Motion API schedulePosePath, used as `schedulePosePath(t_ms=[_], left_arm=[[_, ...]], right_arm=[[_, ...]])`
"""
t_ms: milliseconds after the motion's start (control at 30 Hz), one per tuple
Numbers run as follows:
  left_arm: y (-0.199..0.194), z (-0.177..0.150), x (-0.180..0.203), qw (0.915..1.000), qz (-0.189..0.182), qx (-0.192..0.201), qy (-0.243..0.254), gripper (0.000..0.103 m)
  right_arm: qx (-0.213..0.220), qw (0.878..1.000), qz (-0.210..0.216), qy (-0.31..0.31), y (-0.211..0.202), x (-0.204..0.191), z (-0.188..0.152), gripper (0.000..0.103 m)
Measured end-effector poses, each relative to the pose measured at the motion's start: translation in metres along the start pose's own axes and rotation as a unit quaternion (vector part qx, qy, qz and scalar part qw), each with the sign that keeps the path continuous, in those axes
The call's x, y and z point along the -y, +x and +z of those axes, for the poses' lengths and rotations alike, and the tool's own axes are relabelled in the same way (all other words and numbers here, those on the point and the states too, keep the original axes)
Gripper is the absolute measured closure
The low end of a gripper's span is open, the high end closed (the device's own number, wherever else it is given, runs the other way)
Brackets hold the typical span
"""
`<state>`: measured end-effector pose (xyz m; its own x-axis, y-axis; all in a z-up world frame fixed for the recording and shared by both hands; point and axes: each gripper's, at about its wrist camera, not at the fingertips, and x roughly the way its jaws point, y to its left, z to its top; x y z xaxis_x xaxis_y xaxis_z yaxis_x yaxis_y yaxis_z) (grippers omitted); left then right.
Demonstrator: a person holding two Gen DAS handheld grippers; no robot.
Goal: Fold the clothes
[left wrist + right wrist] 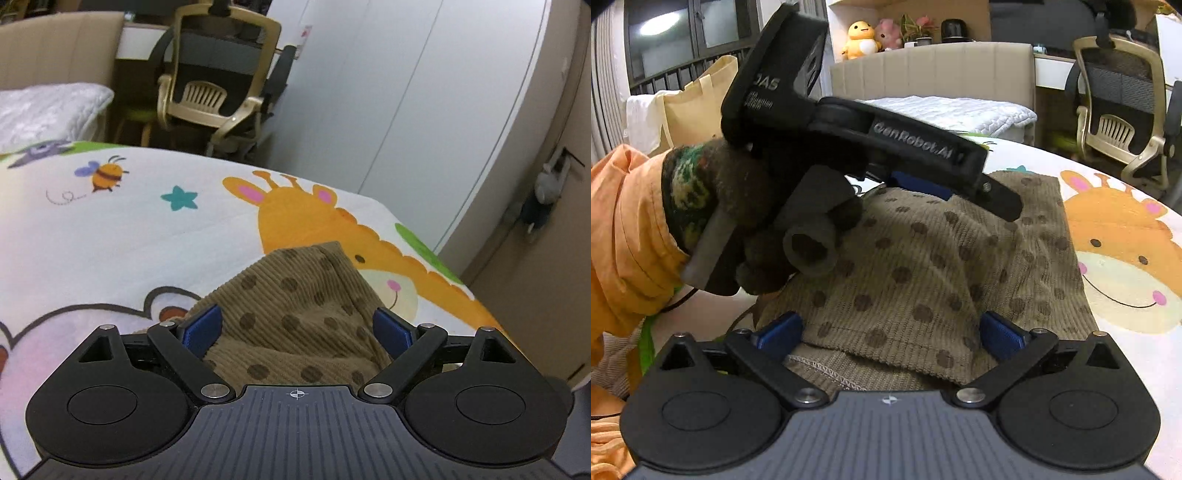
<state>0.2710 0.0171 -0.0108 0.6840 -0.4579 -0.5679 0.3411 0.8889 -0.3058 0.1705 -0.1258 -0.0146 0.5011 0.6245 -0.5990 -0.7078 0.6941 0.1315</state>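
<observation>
A brown corduroy garment (pixel 295 302) with dark dots lies bunched on a cartoon-print blanket (pixel 129 229). My left gripper (pixel 298 328) hovers over one end of it, blue pads (pixel 203 326) wide apart and open, cloth showing below the gap but not pinched. In the right wrist view the same garment (pixel 923 266) spreads out ahead, its stitched hem nearest me. My right gripper (pixel 890 332) stands open over that hem, with nothing clamped. The left gripper's black housing (pixel 908 144), held by a gloved hand (pixel 746 206) in an orange sleeve (pixel 628 229), reaches over the garment's far part.
An office chair (pixel 218 74) and white wardrobe doors (pixel 406 92) stand beyond the bed's far edge. A white quilt (pixel 48 107) lies by the headboard. A cream tote bag (pixel 698 99) hangs at left. Orange cloth (pixel 605 443) lies at the lower left.
</observation>
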Motion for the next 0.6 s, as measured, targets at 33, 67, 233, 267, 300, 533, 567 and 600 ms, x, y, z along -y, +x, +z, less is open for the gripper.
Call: schedulePosePath(t_ms=[33, 67, 233, 267, 300, 533, 567, 600], left_arm=[[-0.003, 0.0, 0.002, 1.0, 0.003, 0.001, 0.002, 0.01], [-0.004, 0.002, 0.003, 1.0, 0.007, 0.003, 0.005, 0.01], [-0.035, -0.002, 0.014, 0.9992, 0.027, 0.023, 0.022, 0.009], [-0.046, -0.006, 0.014, 0.999, 0.031, 0.028, 0.02, 0.009], [-0.057, -0.012, 0.013, 0.9988, 0.036, 0.031, 0.014, 0.009], [-0.096, -0.069, -0.009, 0.9957, 0.057, -0.008, -0.072, 0.008], [-0.097, -0.076, -0.008, 0.9958, 0.048, -0.013, -0.076, 0.008], [-0.095, -0.079, -0.004, 0.9964, 0.031, -0.017, -0.077, 0.009]], right_arm=[[0.001, 1.0, 0.0, 0.001, -0.004, 0.002, 0.001, 0.0], [0.004, 1.0, 0.0, 0.005, -0.009, 0.005, 0.003, 0.0], [0.03, 0.998, -0.007, 0.055, -0.043, 0.037, 0.012, 0.0], [0.036, 0.997, -0.01, 0.07, -0.05, 0.047, 0.014, 0.0], [0.039, 0.995, -0.015, 0.088, -0.055, 0.057, 0.014, 0.0], [-0.019, 0.99, -0.04, 0.131, -0.033, 0.087, -0.014, 0.018], [-0.03, 0.99, -0.039, 0.132, -0.027, 0.086, -0.019, 0.019], [-0.028, 0.991, -0.04, 0.127, -0.024, 0.083, -0.022, 0.019]])
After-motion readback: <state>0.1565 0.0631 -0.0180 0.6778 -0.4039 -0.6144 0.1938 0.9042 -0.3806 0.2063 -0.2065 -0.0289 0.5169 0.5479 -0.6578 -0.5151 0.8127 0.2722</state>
